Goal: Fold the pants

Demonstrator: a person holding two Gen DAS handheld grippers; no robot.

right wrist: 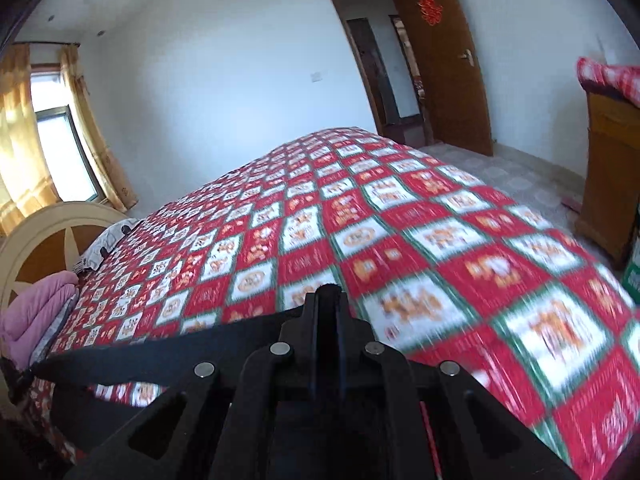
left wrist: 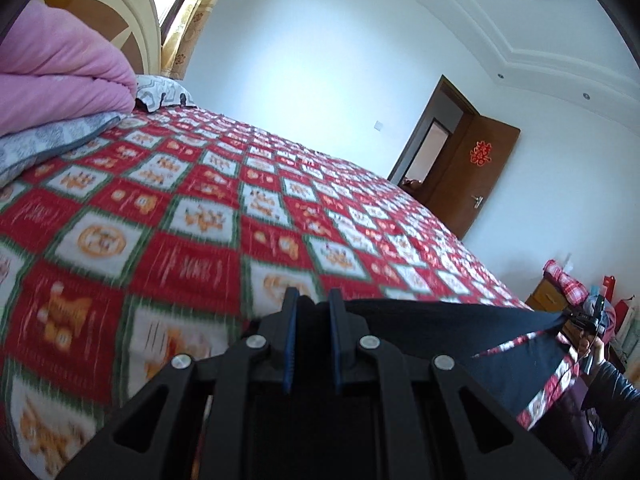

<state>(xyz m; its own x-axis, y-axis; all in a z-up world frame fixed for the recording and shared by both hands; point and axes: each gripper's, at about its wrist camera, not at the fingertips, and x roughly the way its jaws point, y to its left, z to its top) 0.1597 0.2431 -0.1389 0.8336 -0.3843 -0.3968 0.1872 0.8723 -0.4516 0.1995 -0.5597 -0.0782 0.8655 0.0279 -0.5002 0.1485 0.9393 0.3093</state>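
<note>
The black pants (left wrist: 460, 320) are stretched taut in the air between my two grippers, above the near edge of the bed. My left gripper (left wrist: 314, 300) is shut on one end of the pants, black cloth bunched between its blue pads. In the left wrist view the cloth runs right to my right gripper (left wrist: 584, 318), small at the far right. In the right wrist view my right gripper (right wrist: 330, 292) is shut on the other end of the pants (right wrist: 192, 344), which run left as a dark band. Most of the hanging cloth is hidden below both grippers.
The bed has a red, white and green checked cover (left wrist: 240, 208) (right wrist: 400, 220). A folded pink quilt (left wrist: 60, 76) on a grey blanket and a pillow (left wrist: 164, 92) lie at the headboard end. A wooden cabinet (right wrist: 612, 168) and an open brown door (right wrist: 444, 60) stand beyond the bed.
</note>
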